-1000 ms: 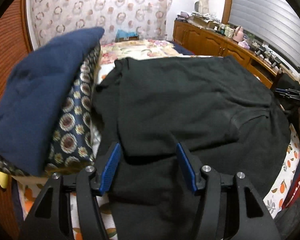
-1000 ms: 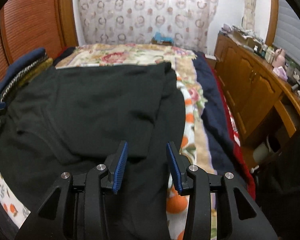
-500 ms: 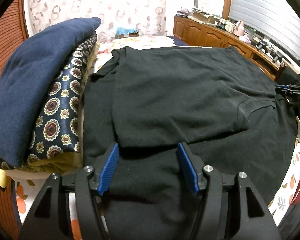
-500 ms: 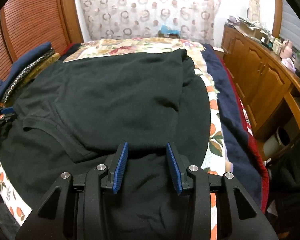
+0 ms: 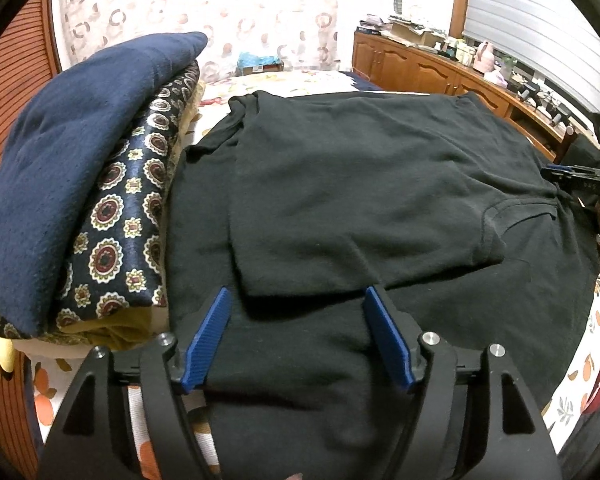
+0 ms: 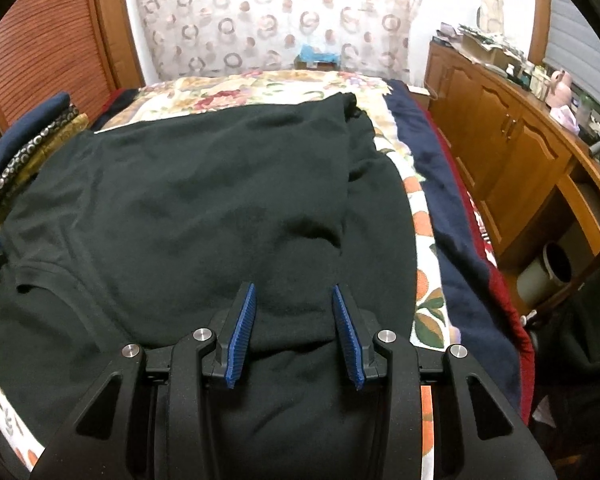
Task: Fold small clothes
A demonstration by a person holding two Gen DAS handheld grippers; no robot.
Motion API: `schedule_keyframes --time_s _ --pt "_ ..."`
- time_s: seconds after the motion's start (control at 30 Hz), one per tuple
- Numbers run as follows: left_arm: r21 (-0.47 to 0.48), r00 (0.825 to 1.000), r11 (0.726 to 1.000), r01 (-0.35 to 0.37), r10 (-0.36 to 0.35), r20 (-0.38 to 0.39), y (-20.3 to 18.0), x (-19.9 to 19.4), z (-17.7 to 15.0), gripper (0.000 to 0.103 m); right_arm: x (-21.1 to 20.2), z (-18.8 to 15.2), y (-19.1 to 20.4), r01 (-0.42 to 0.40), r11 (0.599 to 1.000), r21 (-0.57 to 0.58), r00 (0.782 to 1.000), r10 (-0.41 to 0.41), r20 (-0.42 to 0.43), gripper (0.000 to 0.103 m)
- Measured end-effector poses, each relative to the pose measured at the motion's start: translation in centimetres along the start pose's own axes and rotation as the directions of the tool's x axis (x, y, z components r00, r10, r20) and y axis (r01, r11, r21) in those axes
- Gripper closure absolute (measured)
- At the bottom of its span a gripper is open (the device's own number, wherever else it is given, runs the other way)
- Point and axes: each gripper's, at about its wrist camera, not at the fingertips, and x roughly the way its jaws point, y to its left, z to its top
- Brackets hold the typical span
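A black T-shirt (image 5: 360, 184) lies spread on the bed, its upper part folded over the lower part; it also shows in the right wrist view (image 6: 204, 208). My left gripper (image 5: 296, 300) is open, its blue pads astride the folded layer's near edge, low over the cloth. My right gripper (image 6: 294, 296) is open over the shirt's right side, its pads either side of a raised ridge of cloth. The right gripper's tip shows at the left wrist view's far right edge (image 5: 568, 174).
A stack of folded clothes, navy on top of a patterned piece (image 5: 80, 184), sits left of the shirt. The floral bedspread (image 6: 424, 280) and a navy blanket (image 6: 460, 240) run along the bed's right edge. A wooden cabinet (image 6: 512, 148) stands to the right.
Both grippers have dropped lower and moved in toward the shirt. The cloth now rises between the right gripper's pads. Both stay open.
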Motion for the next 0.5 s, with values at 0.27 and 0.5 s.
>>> schedule_keyframes --time_s 0.27,0.5 --pt "-0.01 1.0 1.0 -0.009 0.009 -0.002 0.2 0.0 -0.1 0.028 0.0 -0.5 0.1 0.009 1.0 -0.011 1.0 -0.009 0.03 0.059" --pt "-0.076 0.997 0.996 0.053 -0.049 0.063 1.3 -1.6 -0.3 0.028 -0.1 -0.6 0.2 0.007 1.0 -0.014 1.0 -0.007 0.029 0.056"
